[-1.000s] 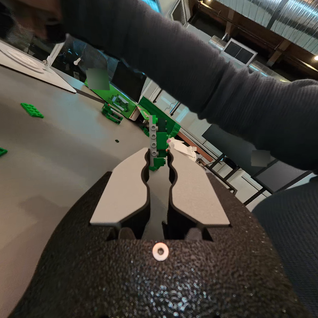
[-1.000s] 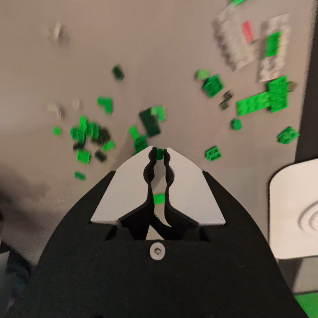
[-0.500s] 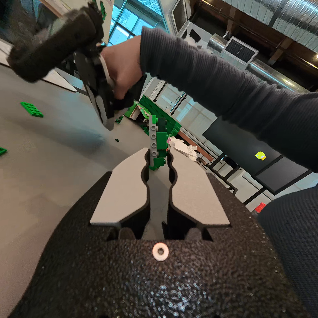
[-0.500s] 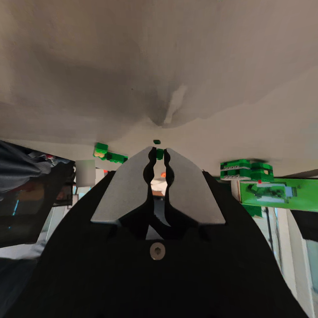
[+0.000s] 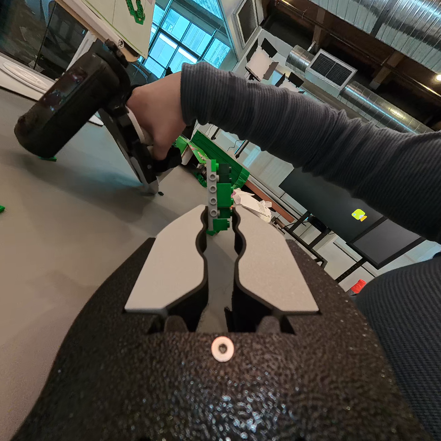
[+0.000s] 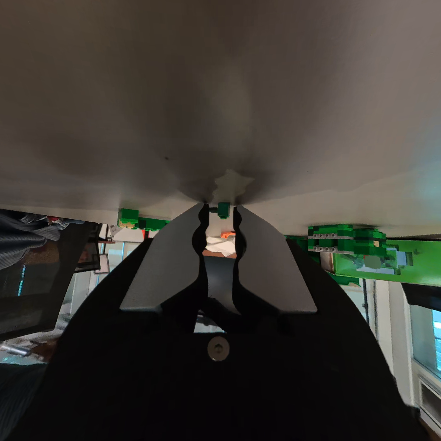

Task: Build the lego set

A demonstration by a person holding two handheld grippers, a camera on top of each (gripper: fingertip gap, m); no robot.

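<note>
Left wrist view shows your left gripper pinching a part-built lego piece, a stack of green bricks with a grey holed strip down its left side. It stands upright between the fingertips and rises past them toward 12 o'clock. Your right hand, in a dark ribbed sleeve, reaches across the frame from 3 o'clock and holds the right gripper at about 10 o'clock, its fingers pointing down at the grey table. Behind the held piece, at 12 o'clock, lies a green box, with crumpled white paper just to its right. One green brick lies on the table at 9 o'clock.

Right wrist view is turned upside down, so the table fills the upper half. Your right gripper stands slightly spread at the table surface, with a small green brick between the fingertips; the gap on its left side is plain, so it is not squeezed, and whether the right finger touches it you cannot tell. At 3 o'clock a larger green and grey build sits on the table next to the green box. At 9 o'clock is another small green build near the table edge.
</note>
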